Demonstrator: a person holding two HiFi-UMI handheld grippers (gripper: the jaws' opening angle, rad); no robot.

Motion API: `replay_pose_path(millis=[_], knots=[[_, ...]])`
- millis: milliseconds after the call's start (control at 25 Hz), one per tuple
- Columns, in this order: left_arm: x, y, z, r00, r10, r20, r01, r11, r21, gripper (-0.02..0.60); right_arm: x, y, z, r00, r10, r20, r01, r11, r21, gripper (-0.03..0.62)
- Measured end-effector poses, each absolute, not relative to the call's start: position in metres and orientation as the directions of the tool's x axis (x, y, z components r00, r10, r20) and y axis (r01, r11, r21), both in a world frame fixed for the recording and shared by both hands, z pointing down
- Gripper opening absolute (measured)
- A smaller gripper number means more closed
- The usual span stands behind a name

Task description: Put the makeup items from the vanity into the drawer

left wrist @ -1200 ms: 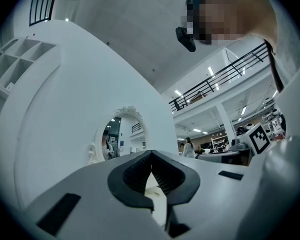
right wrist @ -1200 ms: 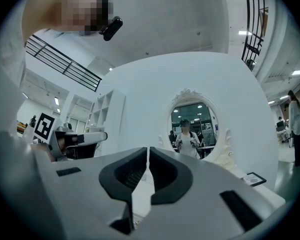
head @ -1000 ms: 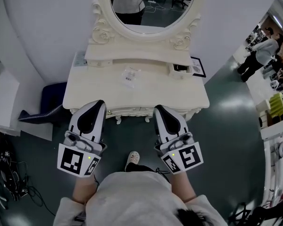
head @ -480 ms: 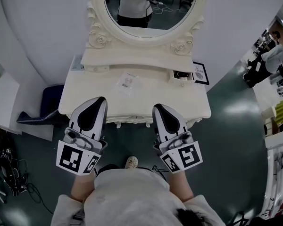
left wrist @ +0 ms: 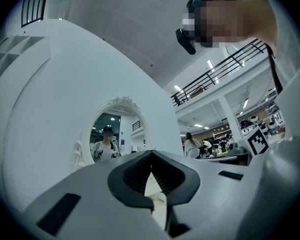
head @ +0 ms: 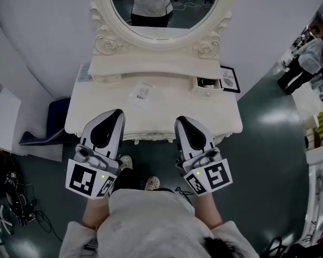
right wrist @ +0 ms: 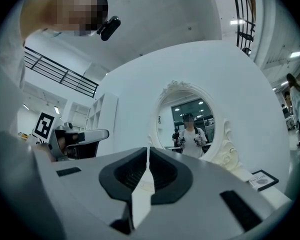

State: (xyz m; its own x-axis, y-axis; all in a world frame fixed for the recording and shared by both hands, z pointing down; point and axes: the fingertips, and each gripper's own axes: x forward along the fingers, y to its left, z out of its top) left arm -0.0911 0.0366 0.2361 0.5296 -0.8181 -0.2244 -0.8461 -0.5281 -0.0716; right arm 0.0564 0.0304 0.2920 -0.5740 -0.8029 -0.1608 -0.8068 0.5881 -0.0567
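A cream vanity [head: 167,109] with an oval mirror [head: 161,9] stands in front of me. On its top lie a small clear packet [head: 141,93] left of centre and a small dark item in a white tray [head: 206,82] at the right. My left gripper [head: 117,113] and right gripper [head: 181,121] hang side by side over the vanity's front edge, both shut with nothing between the jaws. In the left gripper view the left gripper [left wrist: 151,155] shows its tips touching. In the right gripper view the right gripper [right wrist: 148,151] is likewise pressed together, facing the mirror [right wrist: 190,126].
A framed card [head: 229,79] leans at the vanity's back right corner. A white table edge [head: 5,117] and a dark blue cloth [head: 48,123] lie to the left. Cables [head: 11,203] trail on the green floor. People stand at the far right [head: 312,52].
The view has shifted slightly closer to the vanity. Both grippers keep the same pose, shut, over the front edge.
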Motion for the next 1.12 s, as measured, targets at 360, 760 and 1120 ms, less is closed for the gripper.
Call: replay_pose_path(millis=[360, 760, 1120], knots=[[-0.096, -0.004, 0.237, 0.574, -0.788, -0.222, -0.816, -0.574, -0.071, 0.015, 0.049, -0.004, 0.291, -0.538, -0.828, -0.155, -0.833, 0.551, -0.053, 0.028], [-0.126, -0.056, 0.239, 0.610, -0.767, -0.198, -0.790, -0.607, -0.083, 0.015, 0.016, -0.054, 0.293, -0.508, -0.850, -0.136, -0.851, 0.520, -0.068, 0.029], [-0.149, -0.102, 0.245, 0.650, -0.736, -0.189, -0.757, -0.649, -0.077, 0.015, -0.011, -0.097, 0.303, -0.475, -0.874, -0.103, -0.873, 0.482, -0.069, 0.029]])
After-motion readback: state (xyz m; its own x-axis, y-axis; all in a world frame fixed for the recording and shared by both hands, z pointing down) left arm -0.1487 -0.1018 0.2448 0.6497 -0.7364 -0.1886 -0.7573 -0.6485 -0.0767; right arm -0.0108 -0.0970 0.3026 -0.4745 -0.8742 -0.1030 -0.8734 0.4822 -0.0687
